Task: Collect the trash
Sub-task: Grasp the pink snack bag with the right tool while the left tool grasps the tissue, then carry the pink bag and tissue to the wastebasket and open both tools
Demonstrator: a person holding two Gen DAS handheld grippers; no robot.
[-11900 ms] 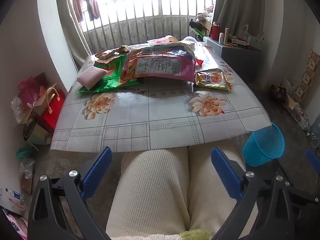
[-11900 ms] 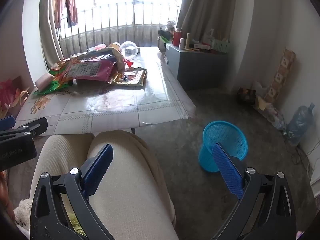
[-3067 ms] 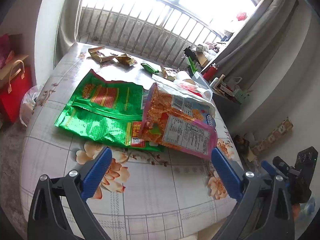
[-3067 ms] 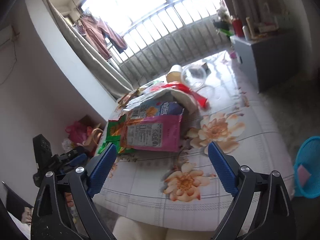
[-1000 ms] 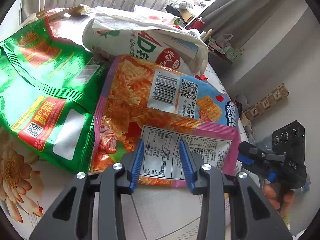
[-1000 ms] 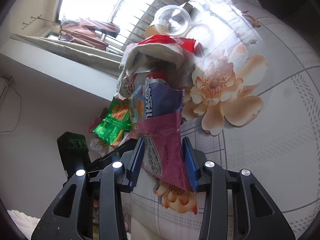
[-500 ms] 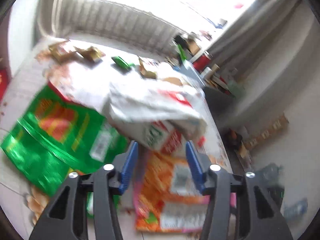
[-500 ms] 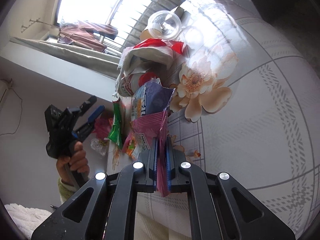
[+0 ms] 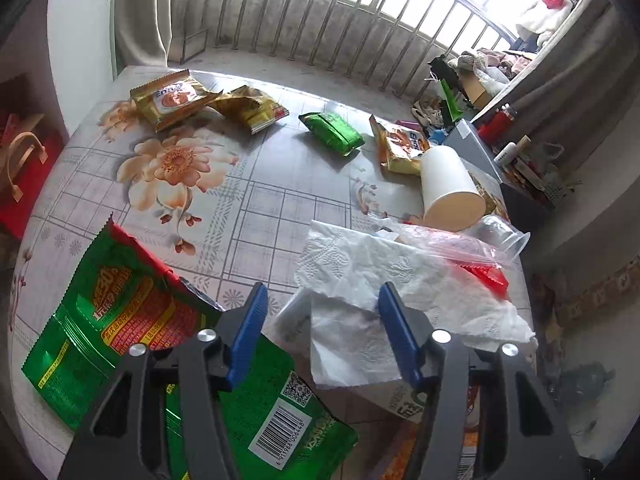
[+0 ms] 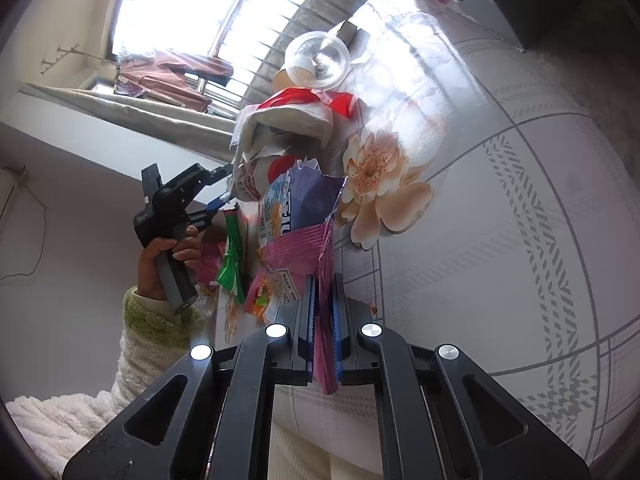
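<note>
Right wrist view: the right gripper (image 10: 323, 312) clamps its jaws tight on the pink snack bag (image 10: 298, 240), at 12 o'clock from its fingertips. Left gripper (image 9: 320, 328) hovers partly spread, having just narrowed slightly, gripping nothing, over white tissue (image 9: 400, 280) on the table (image 9: 280, 184); green wrapper (image 9: 120, 320) lies at 9 o'clock.

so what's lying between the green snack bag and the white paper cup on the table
In the left wrist view, a crumpled white paper towel lies between the green snack bag and the tipped white paper cup, with bare flowered tablecloth beside it.
</note>
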